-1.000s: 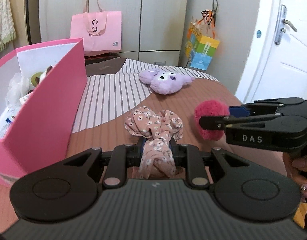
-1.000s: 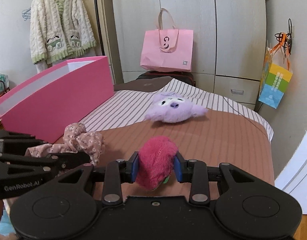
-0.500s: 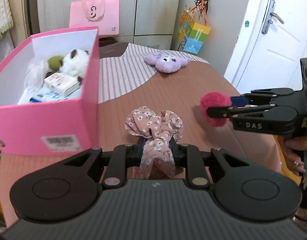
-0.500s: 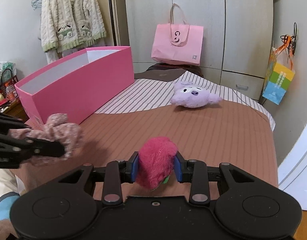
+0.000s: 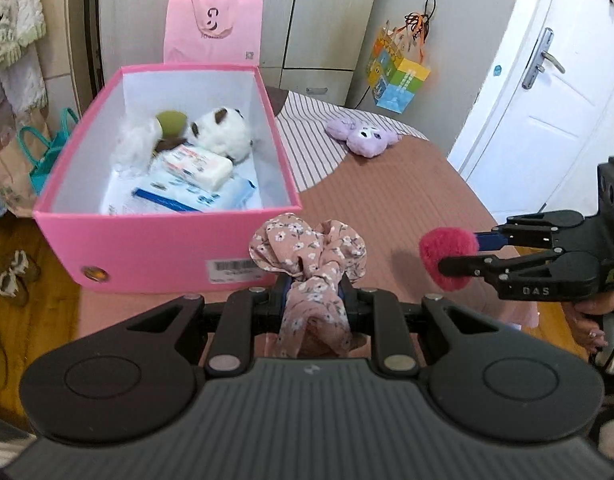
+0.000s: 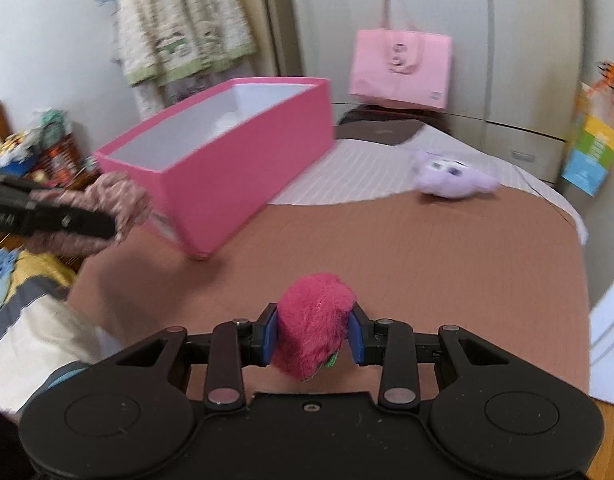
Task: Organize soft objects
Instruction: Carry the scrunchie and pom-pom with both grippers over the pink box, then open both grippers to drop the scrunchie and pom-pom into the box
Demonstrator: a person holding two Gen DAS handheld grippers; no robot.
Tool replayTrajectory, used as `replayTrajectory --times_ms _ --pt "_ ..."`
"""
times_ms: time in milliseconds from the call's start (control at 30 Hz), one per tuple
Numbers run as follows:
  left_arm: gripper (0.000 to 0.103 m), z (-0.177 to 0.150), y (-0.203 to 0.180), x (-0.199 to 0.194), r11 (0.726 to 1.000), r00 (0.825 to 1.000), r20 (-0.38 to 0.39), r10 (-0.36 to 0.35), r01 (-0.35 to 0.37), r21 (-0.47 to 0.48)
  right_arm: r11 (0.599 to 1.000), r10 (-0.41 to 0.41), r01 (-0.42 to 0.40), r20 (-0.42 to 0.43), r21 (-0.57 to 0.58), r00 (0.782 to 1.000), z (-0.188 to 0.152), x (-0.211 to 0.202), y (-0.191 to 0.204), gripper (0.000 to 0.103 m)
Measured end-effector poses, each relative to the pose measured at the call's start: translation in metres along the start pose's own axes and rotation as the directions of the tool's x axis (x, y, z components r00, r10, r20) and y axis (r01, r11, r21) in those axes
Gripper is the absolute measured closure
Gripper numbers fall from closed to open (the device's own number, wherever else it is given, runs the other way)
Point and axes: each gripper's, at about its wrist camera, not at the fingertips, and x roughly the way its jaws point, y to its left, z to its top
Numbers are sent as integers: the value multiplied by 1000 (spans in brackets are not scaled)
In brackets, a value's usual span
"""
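My left gripper [image 5: 313,294] is clamped on a floral scrunchie [image 5: 311,252], pinched at its gathered waist so the ruffles bloom above the pads and a tail of cloth hangs below. Thin printed fabric over elastic; I judge it near weightless, limp, and likely to slide unless gripped where the cloth bunches thickest.

My right gripper [image 6: 313,338] is closed on a magenta plush ball [image 6: 313,322], blue pads sunk into its fuzzy sides. Long pile, springy stuffing by the look; a green scrap shows at its underside. Light and forgiving, best held across its middle.

Both are held up off the brown bedcover [image 6: 387,248], the scrunchie just before the near wall of the pink box [image 5: 147,248].

The box is open-topped stiff card, white inside. It holds a white-and-brown plush, an olive piece and tissue packs. A lilac plush toy [image 5: 363,138] lies farther off on the striped part of the cover.
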Motion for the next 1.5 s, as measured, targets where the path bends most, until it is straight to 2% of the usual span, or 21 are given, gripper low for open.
replayTrajectory --times_ms 100,233,400,600,733,900,1000,1133,1333,1433,1500 --pt "83 7 8 -13 1000 1000 18 0 0 18 997 74 -74 9 -21 997 17 -3 17 63" --pt "83 20 19 -24 999 997 81 4 -7 35 986 153 -149 46 -73 987 43 -5 44 63" --pt "83 38 43 -20 1000 992 127 -22 22 1 973 200 -187 93 -132 975 78 7 65 63" --pt "83 62 73 -3 999 983 181 -17 24 -37 968 214 -194 120 -161 969 128 42 77 63" --pt "83 82 91 15 998 985 172 20 -10 -60 968 191 -166 120 -188 974 156 74 78 63" --pt "83 100 106 41 995 988 133 83 -75 -63 975 192 -179 88 -134 977 187 112 58 63" --pt "82 109 113 57 988 983 123 139 -130 -82 957 237 -219 80 -189 968 196 130 56 63" --pt "82 119 122 77 979 976 103 190 -181 -95 953 219 -204 44 -225 975 208 156 56 63" --pt "78 128 134 97 968 971 49 236 -231 -97 957 214 -209 1 -203 977 217 183 49 60" --pt "68 127 137 97 963 967 53 248 -240 -125 957 249 -245 2 -156 969 217 188 42 59" --pt "55 125 138 94 955 959 71 274 -262 -141 958 256 -250 22 -141 966 214 187 39 56"
